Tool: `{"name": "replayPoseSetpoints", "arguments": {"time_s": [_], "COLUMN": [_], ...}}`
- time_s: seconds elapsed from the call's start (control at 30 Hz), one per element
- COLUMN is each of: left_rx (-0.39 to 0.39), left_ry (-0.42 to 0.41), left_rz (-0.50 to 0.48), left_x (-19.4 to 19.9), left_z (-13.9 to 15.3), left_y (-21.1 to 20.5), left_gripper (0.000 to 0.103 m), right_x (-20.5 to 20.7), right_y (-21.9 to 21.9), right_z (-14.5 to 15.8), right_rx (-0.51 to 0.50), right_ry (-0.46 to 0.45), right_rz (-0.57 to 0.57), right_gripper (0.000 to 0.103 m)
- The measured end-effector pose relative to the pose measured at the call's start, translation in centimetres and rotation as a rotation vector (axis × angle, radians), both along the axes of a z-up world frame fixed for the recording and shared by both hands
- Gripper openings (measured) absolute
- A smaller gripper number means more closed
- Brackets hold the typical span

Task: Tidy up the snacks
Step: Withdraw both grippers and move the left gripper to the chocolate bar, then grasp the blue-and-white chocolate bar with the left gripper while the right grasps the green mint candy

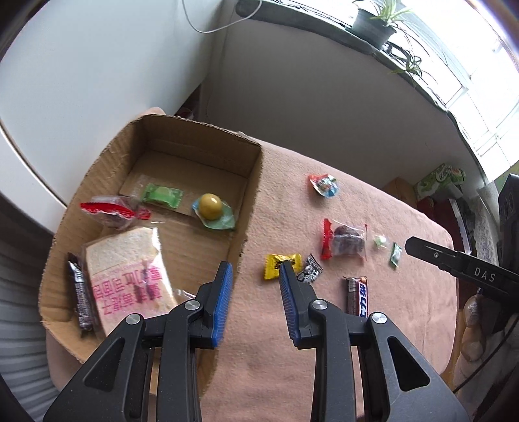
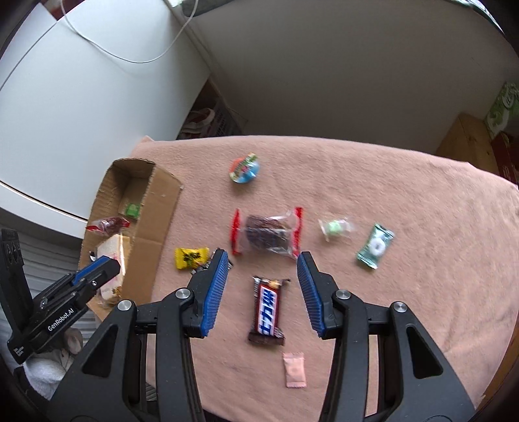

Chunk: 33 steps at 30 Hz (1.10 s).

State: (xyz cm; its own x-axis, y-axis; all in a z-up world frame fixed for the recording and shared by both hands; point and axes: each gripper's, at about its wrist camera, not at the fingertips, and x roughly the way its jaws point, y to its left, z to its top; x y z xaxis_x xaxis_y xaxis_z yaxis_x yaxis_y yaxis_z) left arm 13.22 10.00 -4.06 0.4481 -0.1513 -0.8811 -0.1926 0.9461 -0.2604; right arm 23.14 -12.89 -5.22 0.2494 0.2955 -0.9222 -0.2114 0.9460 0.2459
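Nearest us, the left gripper (image 1: pixel 256 264) has its jaws a moderate gap apart with nothing between them, poised over the pink cloth (image 1: pixel 324 341) just beside the box (image 1: pixel 253 181). The right gripper (image 2: pixel 262 256) stands wider, also empty, with the chocolate bar (image 2: pixel 267 311) lying flat on the cloth in the gap below its blue pads (image 2: pixel 214 292), untouched. Closest on the cloth we list a pink sachet (image 2: pixel 294 370). Beyond the bar: a yellow candy (image 2: pixel 190 257) touching a black-and-white candy (image 1: pixel 309 267), then a clear pack with red ends (image 2: pixel 267 236) holding a dark cake, a small clear-wrapped green sweet (image 2: pixel 335 229), and a green mint packet (image 2: pixel 375 246) to the right. Farthest on the cloth sits a red-and-blue jelly cup (image 2: pixel 245 168), well apart from the rest. In the box, at the cloth's left end, we list a bread slice pack (image 1: pixel 128 276) with a dark bar (image 1: pixel 81 292) at its side, a second red-ended pack (image 1: pixel 112 209), a green candy (image 1: pixel 162 194), and a yellow ball sweet (image 1: pixel 212 209) in blue-green wrap. Behind all stand a white appliance (image 2: pixel 81 97) and a potted plant (image 1: pixel 376 22) on the sill.
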Motion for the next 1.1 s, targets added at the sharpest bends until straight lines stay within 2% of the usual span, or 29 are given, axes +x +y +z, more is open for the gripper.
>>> {"name": "replayPoseSetpoints", "arguments": {"time_s": [0.3,0.5,0.57,0.87,1.1], "left_rx": [-0.033,-0.057,-0.074,-0.066,-0.050], "left_ry": [0.063,0.115,0.133,0.174,0.204], "left_rz": [-0.118,-0.176,-0.178,-0.213,-0.230], "left_x": [0.6,1.0,1.1,2.0,3.0], "left_z": [-2.4,-4.0,-4.7,-6.3,-7.5], "left_y": [-5.6,-9.3,-10.2,-13.2,-14.3], "left_gripper": [0.028,0.029,0.033,0.034,0.034], "right_x": [-1.7,-0.7,0.1,3.3,5.2], "right_y": [-5.4,-6.9,-7.1,-6.2,-4.7], "right_z": [-3.0,-4.4,-4.8,-6.3,-7.4], "right_rx": [-0.065,-0.090,-0.095,-0.086,-0.127], "right_ry": [0.050,0.074,0.077,0.109,0.112], "right_rz": [-0.102,-0.124,-0.127,-0.145,-0.136], "right_gripper": [0.046,0.047,0.048,0.049,0.049]}}
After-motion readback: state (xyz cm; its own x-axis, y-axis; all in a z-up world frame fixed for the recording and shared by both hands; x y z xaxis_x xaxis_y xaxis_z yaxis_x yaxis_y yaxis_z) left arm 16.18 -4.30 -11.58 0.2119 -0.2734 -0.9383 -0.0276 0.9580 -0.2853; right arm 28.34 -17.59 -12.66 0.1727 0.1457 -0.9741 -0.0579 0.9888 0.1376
